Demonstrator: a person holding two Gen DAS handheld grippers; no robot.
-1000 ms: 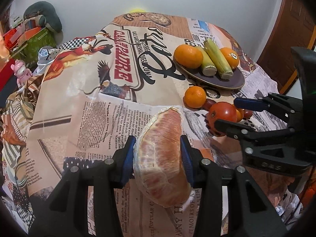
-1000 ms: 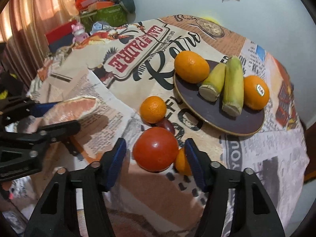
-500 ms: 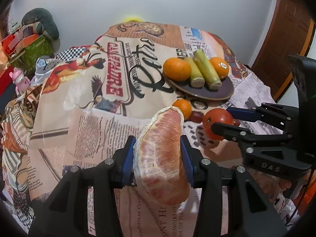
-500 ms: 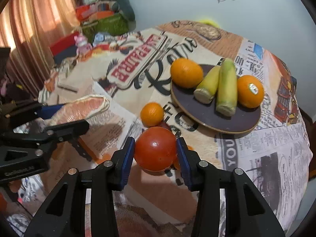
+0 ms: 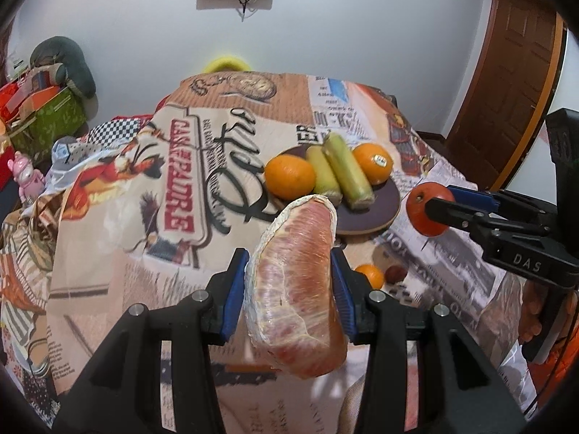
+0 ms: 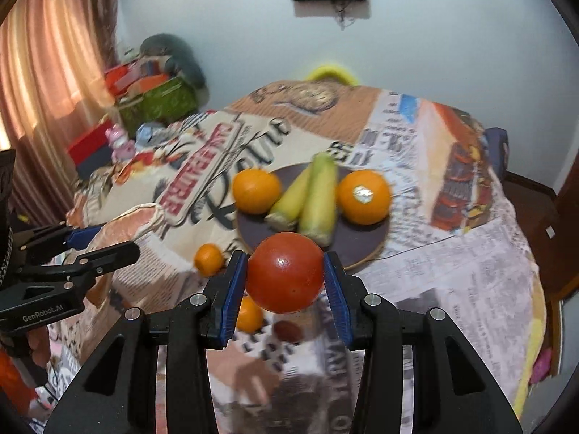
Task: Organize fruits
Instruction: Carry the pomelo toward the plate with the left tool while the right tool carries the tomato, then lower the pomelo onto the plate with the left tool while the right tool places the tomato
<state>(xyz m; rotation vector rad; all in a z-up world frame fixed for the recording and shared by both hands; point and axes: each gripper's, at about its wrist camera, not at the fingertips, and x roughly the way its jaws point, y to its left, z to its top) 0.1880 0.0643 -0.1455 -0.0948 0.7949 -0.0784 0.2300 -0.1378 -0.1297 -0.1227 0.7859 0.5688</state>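
Observation:
My left gripper is shut on a peeled pink pomelo wedge and holds it above the table, short of the dark plate. My right gripper is shut on a red tomato, lifted near the plate's front edge. The tomato also shows in the left wrist view. The plate carries two oranges and two corn cobs. The wedge shows at the left in the right wrist view.
Two small tangerines and a dark red date lie on the newspaper-print tablecloth below the tomato. Boxes and toys sit at the far left. A brown door stands at the right.
Both grippers have risen and moved toward the plate with their fruit. The right gripper closed on the tomato and lifted it off the cloth.

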